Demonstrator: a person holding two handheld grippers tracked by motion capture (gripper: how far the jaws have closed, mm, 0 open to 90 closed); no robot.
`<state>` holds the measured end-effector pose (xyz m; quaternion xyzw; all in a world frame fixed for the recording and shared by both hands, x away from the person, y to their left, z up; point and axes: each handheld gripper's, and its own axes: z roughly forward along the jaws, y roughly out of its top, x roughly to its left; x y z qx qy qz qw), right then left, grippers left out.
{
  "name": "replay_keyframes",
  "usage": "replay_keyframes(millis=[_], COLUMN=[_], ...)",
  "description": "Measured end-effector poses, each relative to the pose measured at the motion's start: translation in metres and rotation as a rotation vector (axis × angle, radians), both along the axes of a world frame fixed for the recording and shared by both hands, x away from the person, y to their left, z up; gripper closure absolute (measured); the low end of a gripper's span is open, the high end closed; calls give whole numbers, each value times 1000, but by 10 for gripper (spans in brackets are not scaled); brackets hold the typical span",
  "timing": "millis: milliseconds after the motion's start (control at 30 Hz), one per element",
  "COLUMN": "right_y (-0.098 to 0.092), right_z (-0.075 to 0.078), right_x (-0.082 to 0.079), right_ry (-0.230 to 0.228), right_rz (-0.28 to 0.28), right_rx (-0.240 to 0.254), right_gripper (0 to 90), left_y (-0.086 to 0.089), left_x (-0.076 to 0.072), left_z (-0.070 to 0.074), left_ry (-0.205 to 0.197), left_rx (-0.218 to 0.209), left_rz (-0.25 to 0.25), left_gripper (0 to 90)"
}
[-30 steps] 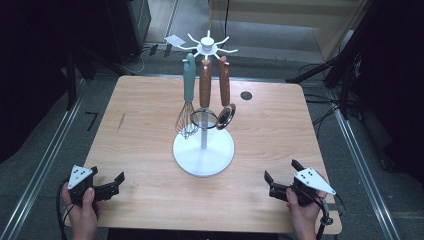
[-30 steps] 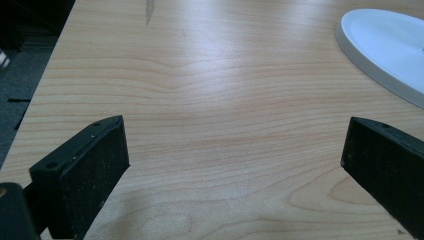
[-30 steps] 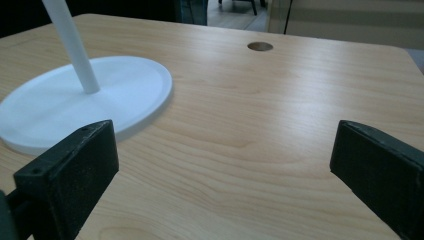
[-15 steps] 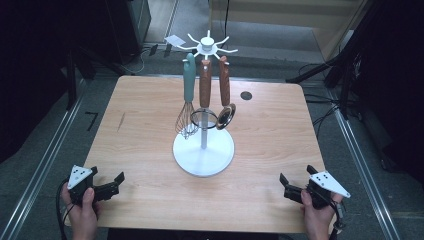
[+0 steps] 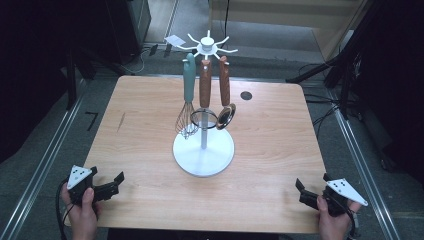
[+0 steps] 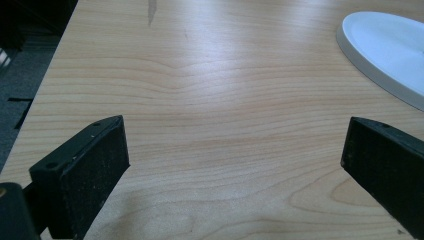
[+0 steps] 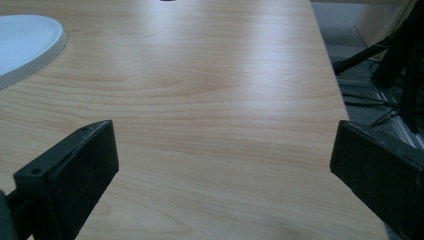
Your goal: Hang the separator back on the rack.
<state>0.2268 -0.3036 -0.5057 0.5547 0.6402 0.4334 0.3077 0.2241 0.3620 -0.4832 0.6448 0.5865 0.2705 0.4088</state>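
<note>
At the middle of the tabletop (image 5: 140, 150) stands a white utensil stand (image 5: 203, 150): a round base, a thin upright pole and a crown of hooks at the top. Three utensils hang from those hooks, close together on the pole's near side. A whisk (image 5: 188, 105) with a pale teal handle hangs at the left, its wire cage low beside the pole. Next to it hangs a strainer (image 5: 204, 100) with a brown wooden handle, its ring crossing the pole. A ladle (image 5: 225, 102) with a matching brown handle hangs at the right, its shiny bowl tilted just beside the strainer's ring. A small dark round spot (image 5: 245, 95) lies on the wood behind and to the right of the stand.

Both grippers sit well apart from the stand, at the near corners of the tabletop. The left gripper (image 5: 111, 186), held in the person's left hand (image 5: 82, 212), points inward with its jaws spread wide and nothing between them; the left gripper view shows bare wood between the jaws and the rim of the stand's base at upper right. The right gripper (image 5: 306, 191), held in the right hand (image 5: 332, 222), likewise has its jaws wide apart and empty, with the base's rim at upper left in the right gripper view.
</note>
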Motion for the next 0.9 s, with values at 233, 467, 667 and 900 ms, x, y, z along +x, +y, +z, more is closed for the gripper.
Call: replay_keyframes(millis=[233,467,667,900], right_y=[-15,-17,-17,-15], right_z=[-2,-3,-3,-3], right_x=[-7,-7,-6,-4], right_ry=[5,8,13,27], right_rz=[-14,-26,-34,-36], right_rx=[0,-3,-1,-28], right_gripper=[0,0,0,0], left_y=[0,0,-2,-1], left_x=[0,0,0,1], left_z=[0,0,0,0], left_ry=[-7,-8,-8,-4], left_rx=[0,2,21,18], left_rz=[7,8,9,9], left_gripper=[0,0,0,0])
